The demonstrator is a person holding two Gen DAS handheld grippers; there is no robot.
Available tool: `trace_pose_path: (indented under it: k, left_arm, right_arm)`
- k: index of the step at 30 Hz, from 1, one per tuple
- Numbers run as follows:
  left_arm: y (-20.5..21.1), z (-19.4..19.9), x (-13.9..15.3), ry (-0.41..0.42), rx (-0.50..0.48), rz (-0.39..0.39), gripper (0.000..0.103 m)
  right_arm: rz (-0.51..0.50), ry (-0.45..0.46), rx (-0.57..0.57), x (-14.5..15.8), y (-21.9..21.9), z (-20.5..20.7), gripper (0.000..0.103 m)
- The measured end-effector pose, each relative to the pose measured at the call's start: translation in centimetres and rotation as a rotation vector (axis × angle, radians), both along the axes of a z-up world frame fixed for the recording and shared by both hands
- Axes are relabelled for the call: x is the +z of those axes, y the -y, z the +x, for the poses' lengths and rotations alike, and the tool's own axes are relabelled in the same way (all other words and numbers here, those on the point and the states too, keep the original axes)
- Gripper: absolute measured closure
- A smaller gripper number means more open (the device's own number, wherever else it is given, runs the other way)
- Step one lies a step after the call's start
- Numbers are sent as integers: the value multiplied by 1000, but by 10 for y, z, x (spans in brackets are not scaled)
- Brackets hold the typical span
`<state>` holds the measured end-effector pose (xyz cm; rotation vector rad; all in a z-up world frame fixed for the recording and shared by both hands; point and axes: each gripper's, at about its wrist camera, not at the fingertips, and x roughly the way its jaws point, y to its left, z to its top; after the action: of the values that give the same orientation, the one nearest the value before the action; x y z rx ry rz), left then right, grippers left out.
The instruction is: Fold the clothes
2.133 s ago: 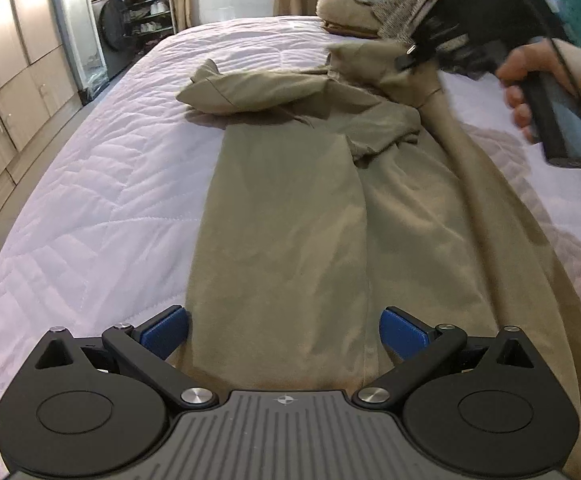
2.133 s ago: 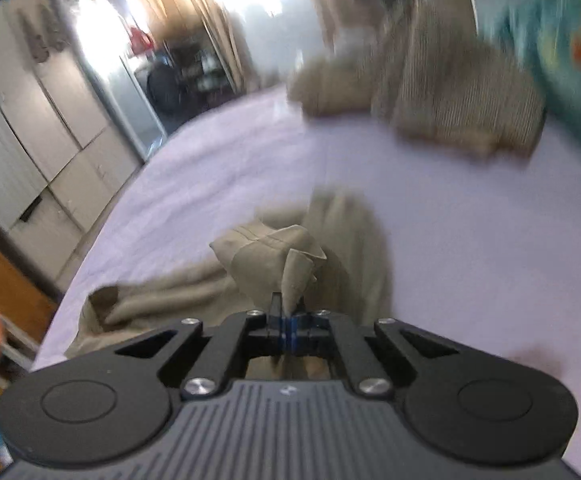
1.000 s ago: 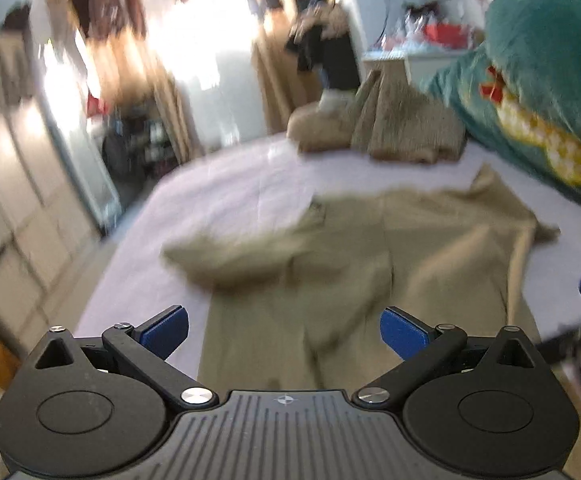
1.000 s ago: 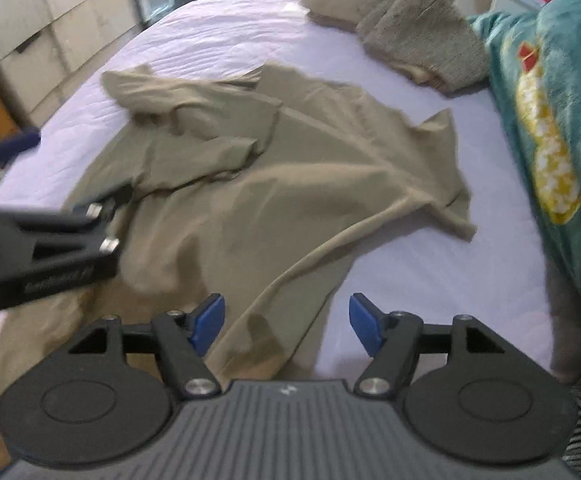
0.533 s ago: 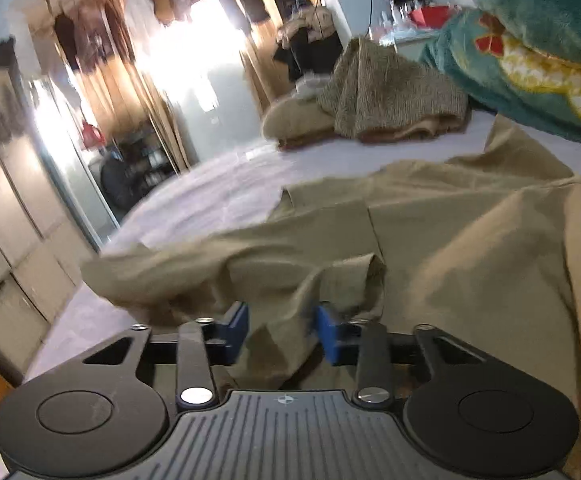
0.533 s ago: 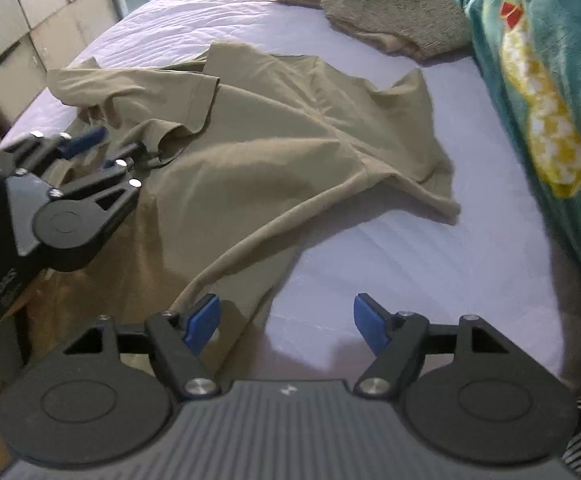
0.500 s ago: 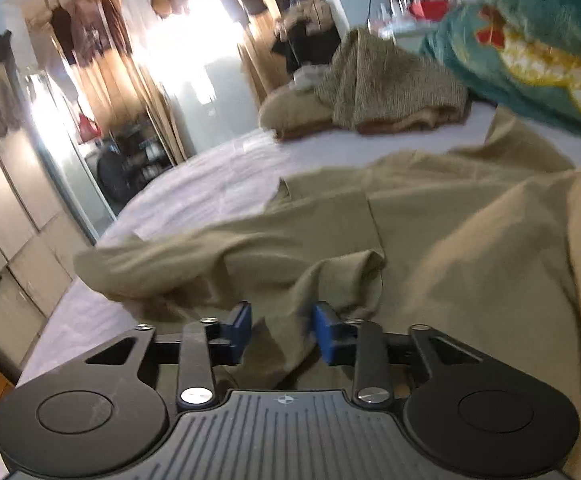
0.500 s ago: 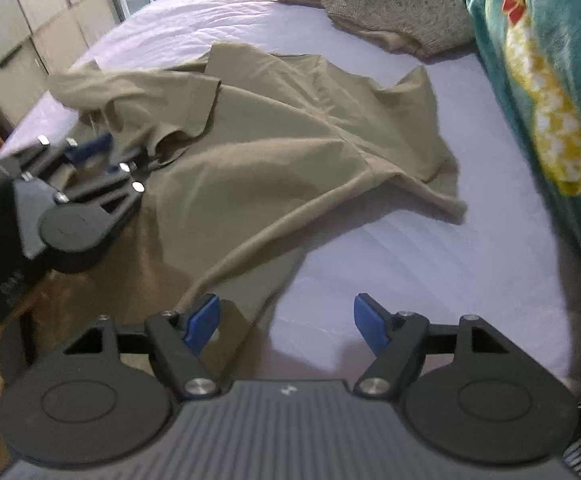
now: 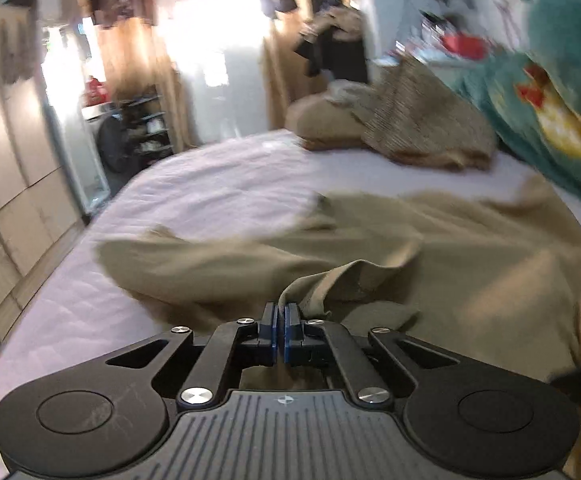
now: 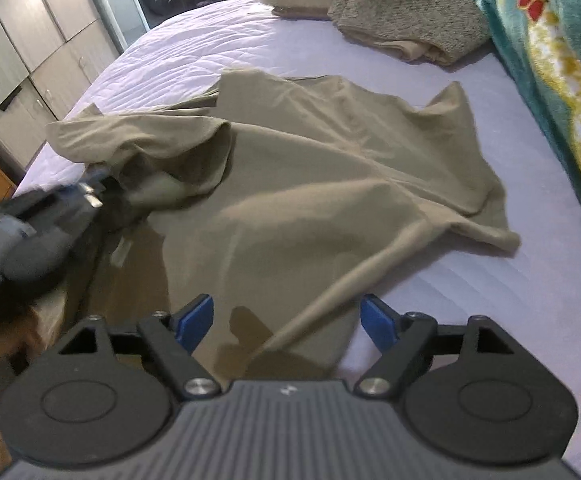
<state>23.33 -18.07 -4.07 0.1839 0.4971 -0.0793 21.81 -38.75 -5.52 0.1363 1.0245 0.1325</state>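
A khaki shirt (image 10: 322, 184) lies spread and rumpled on a bed with a pale lilac quilt (image 10: 194, 52). In the left wrist view the shirt (image 9: 470, 264) fills the middle and right. My left gripper (image 9: 281, 316) is shut on a fold of the shirt's sleeve and lifts it a little; it also shows blurred at the left of the right wrist view (image 10: 86, 192). My right gripper (image 10: 288, 320) is open and empty, low over the shirt's near hem, with a raised crease running between its fingers.
A folded tan and brown knit pile (image 10: 394, 4) sits at the far end of the bed. A teal patterned blanket (image 10: 562, 60) lines the right side. Cabinets (image 10: 22, 40) stand along the left of the bed.
My left gripper has closed fully on the sleeve fold and raised it. My right gripper has stayed open over the hem.
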Motion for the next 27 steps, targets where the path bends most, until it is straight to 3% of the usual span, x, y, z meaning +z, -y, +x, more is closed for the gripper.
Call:
trace_pose_path:
  k: [2,6,8,11,13,14,17,19,20,22,24,26,27]
  left_arm:
    - [-39,2,18,15,75,-87,100]
    - [-125,-2,40,19,271,-182,100]
    - [-166,-5,36,-35,386,-160,100]
    - [-214,-4,16,-198,531,-122,100]
    - [-232,-8,13,-232,567,-174,98]
    - [-234,-10,18,-210,575,-196,97]
    - [-217,-5,48,-91,563,-156,89]
    - [-198,9,69,-45,477,-183,86]
    - [-188,20,76,-46,423,-211,86]
    - [-166,43,90,-56,325,-265,85]
    - [-151,62,91,-92,265,-322,71]
    - [-137,81,84,-129,250,-328,54]
    - [-132,90,77,-146,255,-313,52]
  right_arm:
    - [-15,-6,18,-2,-7,1,19]
    - [-36,-27,21,-8,-12,6,17]
    - [-31,-37,14,-11,-12,9,17]
    - [-4,-49,-3,-9,-10,15,17]
    - [20,-46,-13,-5,-8,21,17]
    - [31,-41,-18,-1,-7,25,17]
    - [78,-36,-26,11,-1,45,16]
    - [93,-36,-39,18,3,65,15]
    - [91,-35,-43,21,4,76,15]
    - [182,-114,-31,26,9,95,15]
    - [275,-196,-20,30,13,114,14]
    - [227,-234,13,40,10,125,14]
    - [180,-239,25,47,9,130,14]
